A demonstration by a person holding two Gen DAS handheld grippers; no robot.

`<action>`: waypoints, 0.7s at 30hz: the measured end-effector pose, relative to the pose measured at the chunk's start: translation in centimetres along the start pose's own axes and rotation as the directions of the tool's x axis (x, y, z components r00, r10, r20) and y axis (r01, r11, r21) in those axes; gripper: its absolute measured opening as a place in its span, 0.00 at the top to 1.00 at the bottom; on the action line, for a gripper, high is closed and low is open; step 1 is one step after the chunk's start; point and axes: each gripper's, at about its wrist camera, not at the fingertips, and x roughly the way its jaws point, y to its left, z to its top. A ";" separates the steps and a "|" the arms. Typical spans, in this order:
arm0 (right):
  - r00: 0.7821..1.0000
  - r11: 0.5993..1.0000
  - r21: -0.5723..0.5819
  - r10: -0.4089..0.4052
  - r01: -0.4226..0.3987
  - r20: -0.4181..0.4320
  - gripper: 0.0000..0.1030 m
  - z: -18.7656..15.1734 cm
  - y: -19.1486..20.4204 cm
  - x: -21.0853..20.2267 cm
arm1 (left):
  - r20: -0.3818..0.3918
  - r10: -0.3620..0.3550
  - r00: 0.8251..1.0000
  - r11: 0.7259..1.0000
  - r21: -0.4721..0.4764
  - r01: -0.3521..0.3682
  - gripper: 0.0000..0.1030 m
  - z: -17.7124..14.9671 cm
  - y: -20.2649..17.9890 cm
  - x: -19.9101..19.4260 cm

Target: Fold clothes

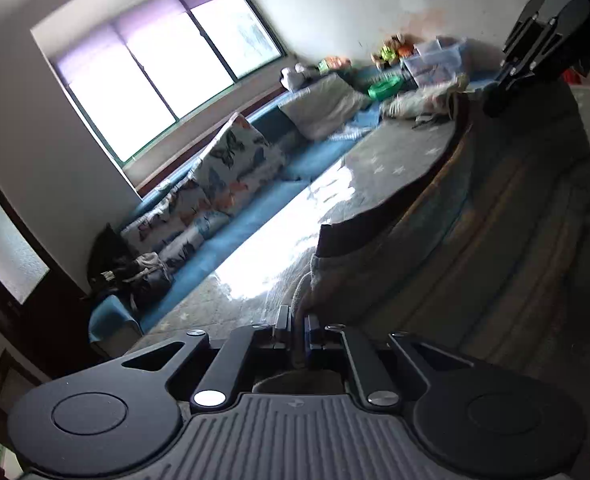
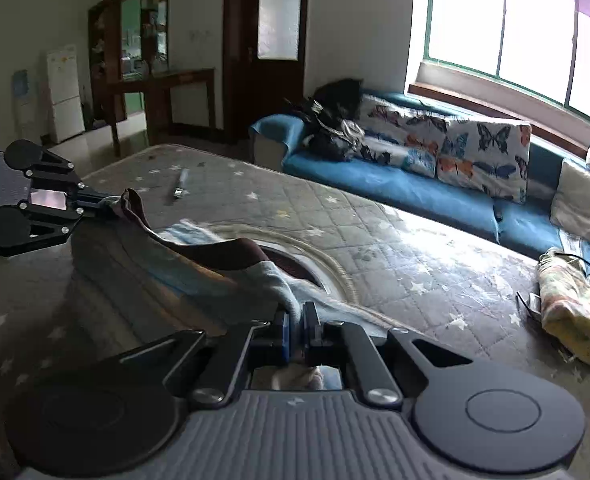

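Note:
A grey garment with a dark maroon neckband [image 2: 155, 264] hangs stretched between my two grippers above the star-patterned quilted mat [image 2: 395, 248]. My right gripper [image 2: 299, 320] is shut on a grey fold of it at the bottom centre of the right wrist view. At the left of that view my left gripper [image 2: 111, 204] is shut on the maroon-edged end. In the left wrist view the garment [image 1: 495, 220] runs from my left gripper [image 1: 295, 320] up to my right gripper [image 1: 495, 96] at the top right. The cloth hides the mat below it.
A blue sofa [image 2: 395, 188] with butterfly cushions [image 2: 483, 156] runs under the window. A black bag [image 2: 335, 128] sits at its end. A crumpled pile of clothes [image 2: 571, 308] lies on the mat's right side. A small pen-like object [image 2: 180, 184] lies further back.

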 end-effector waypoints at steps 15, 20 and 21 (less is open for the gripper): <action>0.990 0.977 0.213 0.004 0.026 -0.140 0.89 -1.4 -8.5 13.1 | -0.163 -0.041 0.986 0.999 -0.033 0.036 0.79 -0.1 1.8 13.8; 0.993 0.963 0.263 -0.021 0.051 -0.117 0.74 -2.0 -9.4 13.5 | -0.177 0.009 0.984 0.997 -0.069 -0.021 0.74 -0.7 2.1 14.6; 0.993 0.962 0.267 -0.030 0.060 -0.112 0.74 -1.9 -9.5 13.5 | -0.181 0.025 0.983 0.996 -0.082 -0.040 0.72 -0.7 2.3 14.6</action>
